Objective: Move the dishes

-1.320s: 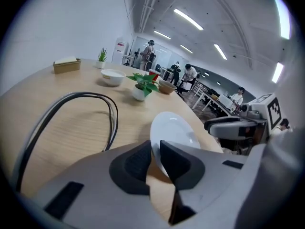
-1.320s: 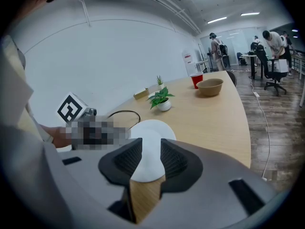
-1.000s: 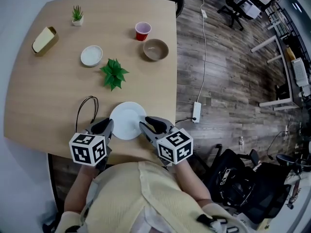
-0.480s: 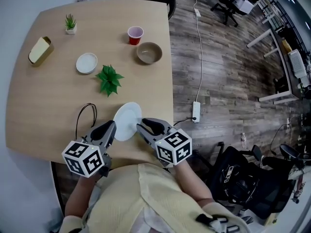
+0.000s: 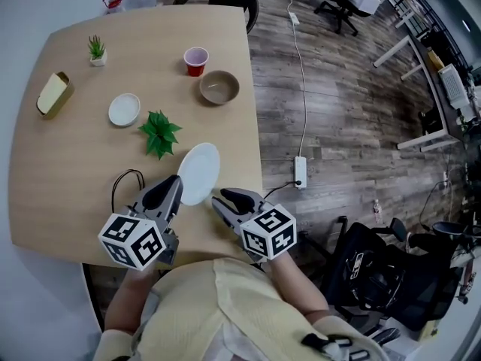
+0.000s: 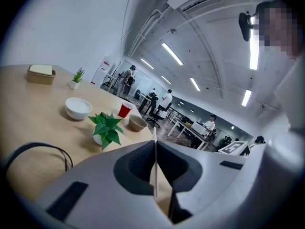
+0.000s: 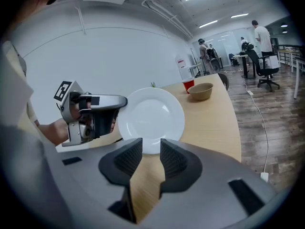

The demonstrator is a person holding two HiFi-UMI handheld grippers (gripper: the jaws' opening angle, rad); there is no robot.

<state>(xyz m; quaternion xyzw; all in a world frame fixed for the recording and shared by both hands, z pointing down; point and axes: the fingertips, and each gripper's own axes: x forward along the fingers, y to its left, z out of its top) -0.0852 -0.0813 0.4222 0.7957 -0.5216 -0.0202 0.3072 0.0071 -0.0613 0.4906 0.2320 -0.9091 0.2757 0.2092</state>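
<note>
A white plate [image 5: 200,171] hangs tilted on edge above the near part of the wooden table [image 5: 68,164]. My left gripper [image 5: 174,188] is shut on the plate's near left rim. In the left gripper view the plate [image 6: 155,151] shows edge-on as a thin line pinched between the jaws. My right gripper [image 5: 223,199] stands open just right of the plate's lower edge, with nothing between its fingers. In the right gripper view the plate [image 7: 151,118] faces the camera above the open jaws, and the left gripper [image 7: 93,113] grips its left rim.
Farther back on the table are a brown bowl [image 5: 219,87], a red cup [image 5: 195,60], a small white bowl [image 5: 124,109], a green leafy plant [image 5: 158,132], a tiny potted plant [image 5: 96,50] and a yellow box [image 5: 51,93]. A black cable loop [image 5: 120,183] lies by the left gripper.
The plate lay flat on the table a second ago. My left gripper has closed on its rim and raised it, tipped on edge. The right gripper has barely moved.
</note>
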